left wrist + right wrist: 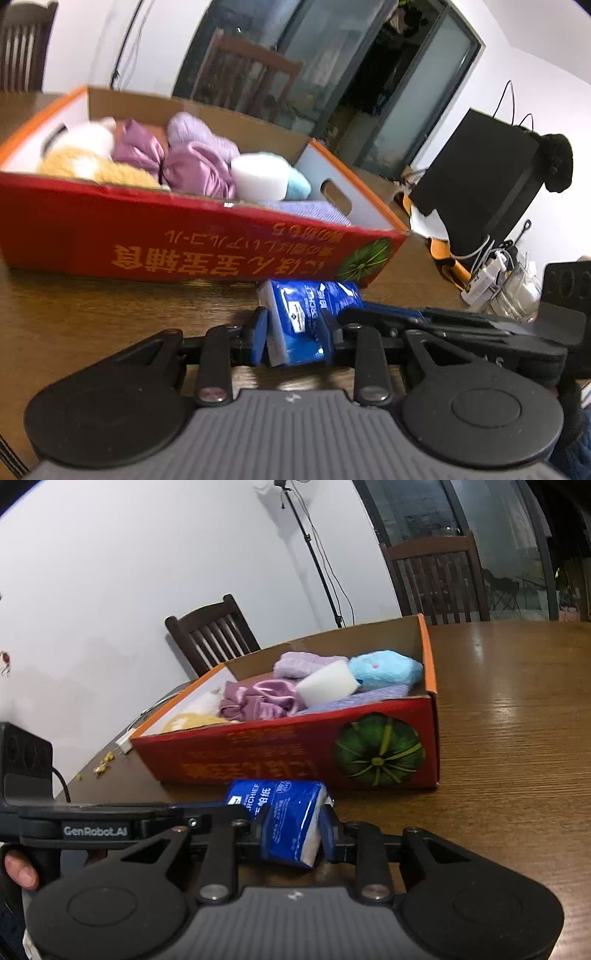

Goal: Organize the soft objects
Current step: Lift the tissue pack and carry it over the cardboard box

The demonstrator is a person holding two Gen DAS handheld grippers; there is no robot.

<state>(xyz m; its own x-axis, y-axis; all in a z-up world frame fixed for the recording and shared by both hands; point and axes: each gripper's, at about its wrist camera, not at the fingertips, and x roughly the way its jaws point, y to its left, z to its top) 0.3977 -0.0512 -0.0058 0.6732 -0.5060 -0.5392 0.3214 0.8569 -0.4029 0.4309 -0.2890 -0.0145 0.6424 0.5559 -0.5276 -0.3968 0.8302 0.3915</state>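
Both grippers: left gripper and right gripper pinching one blue tissue pack
Box: red — just beyond pack, soft items inside

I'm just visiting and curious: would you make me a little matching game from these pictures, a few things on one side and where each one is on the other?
Things:
1. tissue pack
2. white sponge block
3. red cardboard box
4. wooden chair

Places:
A. standing on the table
B. behind the table, by the wall
C. clamped between gripper fingers
D. lying inside the box

Pairs: 1-C, 2-D, 3-A, 4-B
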